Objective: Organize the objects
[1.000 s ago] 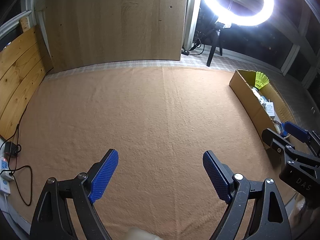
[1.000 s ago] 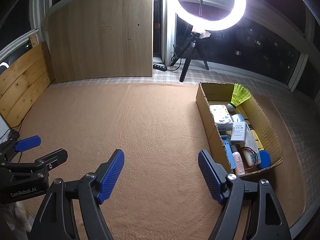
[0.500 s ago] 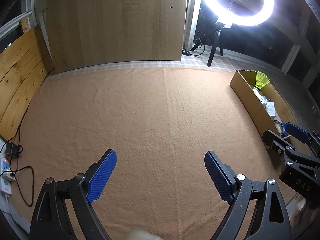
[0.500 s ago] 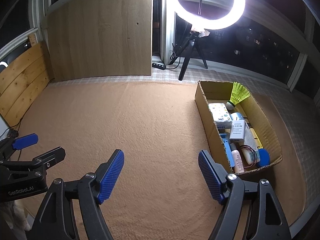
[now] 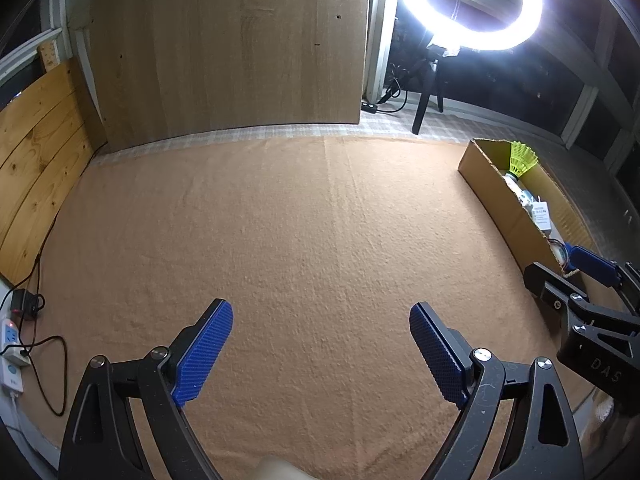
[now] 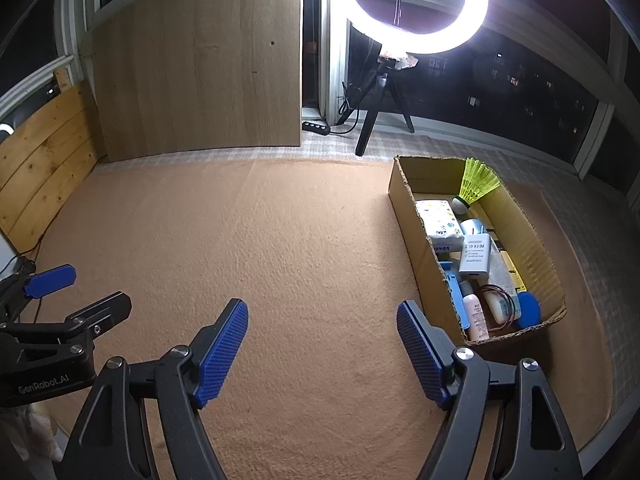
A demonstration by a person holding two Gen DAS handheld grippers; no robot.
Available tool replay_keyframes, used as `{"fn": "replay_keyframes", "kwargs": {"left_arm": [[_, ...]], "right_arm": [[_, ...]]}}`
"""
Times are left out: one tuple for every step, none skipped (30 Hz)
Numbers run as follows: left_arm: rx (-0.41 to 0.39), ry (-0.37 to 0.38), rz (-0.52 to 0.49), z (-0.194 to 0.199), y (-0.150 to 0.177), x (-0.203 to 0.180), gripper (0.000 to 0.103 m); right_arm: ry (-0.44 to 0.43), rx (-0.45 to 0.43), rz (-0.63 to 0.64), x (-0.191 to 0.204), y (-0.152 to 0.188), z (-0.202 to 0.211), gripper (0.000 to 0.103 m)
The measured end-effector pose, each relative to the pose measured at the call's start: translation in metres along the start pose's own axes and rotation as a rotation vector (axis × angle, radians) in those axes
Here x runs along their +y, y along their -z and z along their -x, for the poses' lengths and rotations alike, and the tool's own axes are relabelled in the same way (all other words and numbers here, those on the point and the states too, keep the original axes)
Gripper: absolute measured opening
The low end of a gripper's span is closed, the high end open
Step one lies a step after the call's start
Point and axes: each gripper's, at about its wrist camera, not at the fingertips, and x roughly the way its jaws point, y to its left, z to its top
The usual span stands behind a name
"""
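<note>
Left claw (image 5: 320,344): jaws spread wide, nothing between them, poised over bare orange cloth (image 5: 300,232). Right claw (image 6: 322,344): likewise wide and empty, beside the cardboard box (image 6: 412,240). The box holds the objects, including a yellow shuttlecock (image 6: 476,184) and a white charger (image 6: 475,254). Judgement: no loose objects remain on the cloth, so both claws idle because sorting appears complete.

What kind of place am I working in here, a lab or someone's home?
Most likely a home balcony or sunroom set up for recording, at night. A lit ring light on a tripod stands before dark windows, an orange blanket covers the work surface, and a cardboard box holds household odds and ends.
</note>
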Motion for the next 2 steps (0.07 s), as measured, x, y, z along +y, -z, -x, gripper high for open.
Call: {"fn": "replay_keyframes", "kwargs": {"left_arm": [[0.010, 0.005, 0.000, -0.0029, 0.0007, 0.0003, 0.093], [0.017, 0.008, 0.001, -0.0060, 0.0010, 0.0010, 0.094]], "right_arm": [[0.000, 0.003, 0.000, 0.0001, 0.0003, -0.0017, 0.074], [0.001, 0.007, -0.001, 0.0002, 0.0011, -0.0042, 0.074]]}}
